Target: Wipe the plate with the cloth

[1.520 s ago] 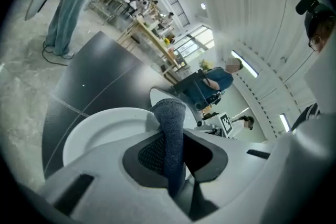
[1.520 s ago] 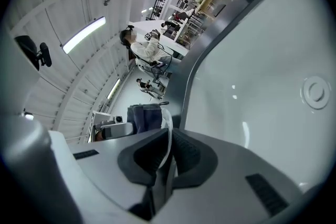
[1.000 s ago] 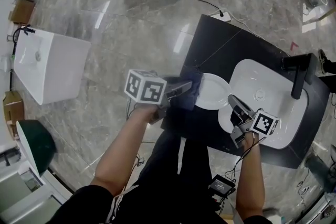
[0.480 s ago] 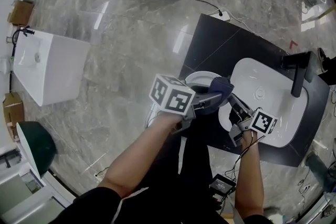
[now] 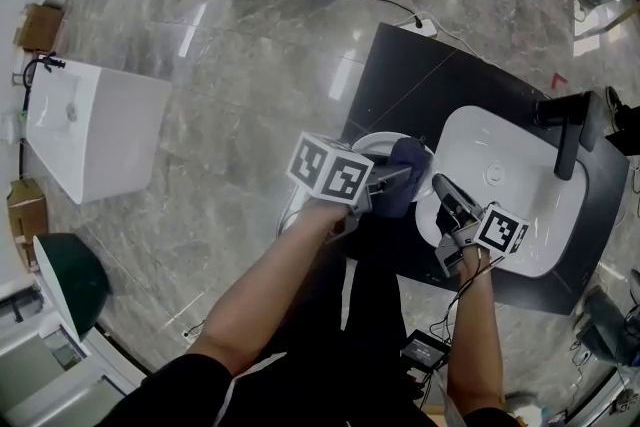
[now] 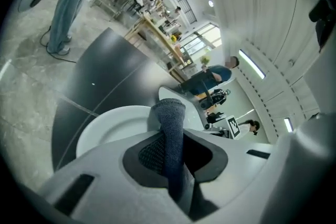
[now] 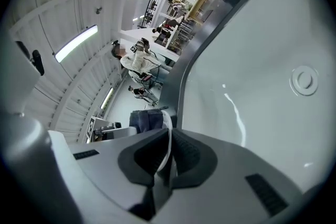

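Black counter [image 5: 400, 65] with a white sink [image 5: 520, 165] is filling the head view. Left gripper [image 5: 398, 179] is clamping the dark cloth [image 5: 410, 160], which is hanging over the white plate [image 5: 368, 145] just beside the sink. Right gripper [image 5: 440, 185] is pinching the plate's rim between nearly closed jaws.

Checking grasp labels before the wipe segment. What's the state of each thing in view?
cloth: bunched, clamped in the left claw, over the plate
plate: rim pinched in the right claw
left claw: shut on the cloth
right claw: shut on the plate's rim
sink: nothing in it, no water seen
faucet: no water running
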{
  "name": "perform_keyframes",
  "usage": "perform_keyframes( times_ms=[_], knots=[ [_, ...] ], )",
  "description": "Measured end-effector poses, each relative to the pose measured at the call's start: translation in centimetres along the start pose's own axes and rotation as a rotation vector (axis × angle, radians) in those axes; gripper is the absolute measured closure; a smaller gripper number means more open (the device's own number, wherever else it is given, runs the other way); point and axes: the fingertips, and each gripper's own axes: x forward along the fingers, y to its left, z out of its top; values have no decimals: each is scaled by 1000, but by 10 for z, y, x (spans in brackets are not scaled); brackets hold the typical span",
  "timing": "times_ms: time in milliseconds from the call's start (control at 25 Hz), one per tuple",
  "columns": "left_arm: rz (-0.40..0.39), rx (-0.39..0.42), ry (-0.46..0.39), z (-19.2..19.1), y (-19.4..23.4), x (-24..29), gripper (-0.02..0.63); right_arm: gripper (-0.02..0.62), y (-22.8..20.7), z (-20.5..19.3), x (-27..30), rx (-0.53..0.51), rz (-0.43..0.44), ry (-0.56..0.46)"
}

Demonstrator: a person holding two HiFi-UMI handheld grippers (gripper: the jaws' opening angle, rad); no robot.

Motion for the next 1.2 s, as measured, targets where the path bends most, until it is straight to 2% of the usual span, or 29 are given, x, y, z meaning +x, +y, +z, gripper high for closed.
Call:
perform_keyframes(
  times_ms=[280,480,560,640,760,880,1040,1200],
  knots=[
    [108,-17,-19,-1,39,-54,551,580,-3,-1,-1,17,-18,-4],
    [173,-23,-104,9,53,-101,551,580,1,1,2,7,9,-10],
    [153,0,-145,18,37,-107,551,579,-4,-1,0,28,-18,-12],
    [92,31,-160,27,10,-96,551,580,-6,0,0,32,-30,-15],
    [-29,53,-120,25,-28,-51,551,580,-1,4,3,10,-4,-25],
    [-100,40,-53,14,-43,-3,551,580,-3,4,2,26,-23,-29],
    [-89,10,14,1,-28,23,551,578,1,5,4,6,5,-32],
    [-19,-3,9,2,1,0,551,579,-1,5,2,6,-2,-34]
  ],
)
